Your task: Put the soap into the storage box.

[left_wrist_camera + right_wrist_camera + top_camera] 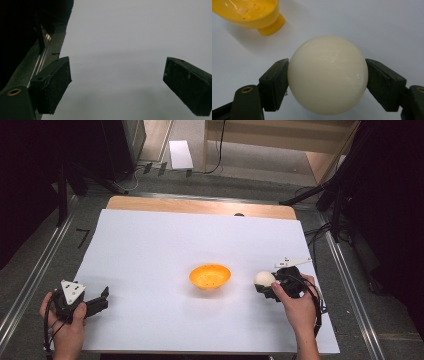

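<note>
White ball pinched between jaws of right gripper, pads pressed on both sides, as seen in right gripper view. Ball held low over white sheet, just right of orange bowl at sheet centre. Bowl seen empty. Left gripper rested at near-left of sheet, jaws spread wide, nothing between them. Judged progress: ball grasped; carry to bowl and release judged not yet done. Left gripper judged idle.

White sheet over wooden table
</note>
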`<state>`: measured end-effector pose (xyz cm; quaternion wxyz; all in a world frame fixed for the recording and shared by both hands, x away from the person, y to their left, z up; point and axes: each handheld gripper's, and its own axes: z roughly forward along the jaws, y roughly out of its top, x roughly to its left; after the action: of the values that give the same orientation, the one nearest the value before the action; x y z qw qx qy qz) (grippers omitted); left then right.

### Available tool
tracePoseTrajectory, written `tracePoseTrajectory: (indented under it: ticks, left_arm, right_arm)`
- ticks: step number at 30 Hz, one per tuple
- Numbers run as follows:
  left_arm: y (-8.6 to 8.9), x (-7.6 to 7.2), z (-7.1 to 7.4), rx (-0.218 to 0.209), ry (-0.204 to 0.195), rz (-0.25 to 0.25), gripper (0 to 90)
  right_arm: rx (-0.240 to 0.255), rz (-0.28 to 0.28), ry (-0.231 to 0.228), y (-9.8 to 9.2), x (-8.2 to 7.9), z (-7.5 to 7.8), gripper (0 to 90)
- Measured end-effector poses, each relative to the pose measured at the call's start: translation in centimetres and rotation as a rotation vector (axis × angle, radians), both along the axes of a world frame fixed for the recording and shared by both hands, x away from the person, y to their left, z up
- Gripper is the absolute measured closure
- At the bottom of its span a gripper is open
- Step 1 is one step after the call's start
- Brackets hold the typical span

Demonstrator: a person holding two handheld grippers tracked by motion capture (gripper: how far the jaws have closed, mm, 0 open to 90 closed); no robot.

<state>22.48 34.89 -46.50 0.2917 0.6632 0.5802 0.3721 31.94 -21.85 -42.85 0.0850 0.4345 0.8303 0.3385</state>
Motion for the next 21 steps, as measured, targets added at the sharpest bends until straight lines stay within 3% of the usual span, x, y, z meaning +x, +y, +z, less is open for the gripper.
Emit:
tracePoseTrajectory:
  ticks: [21]
  left_arm:
    - [0.0, 0.0, 0.0, 0.000, 0.000, 0.000, 8.6]
  right_arm:
    - [0.013, 0.031, -0.007, 1.3, 0.7, 1.0, 23.6]
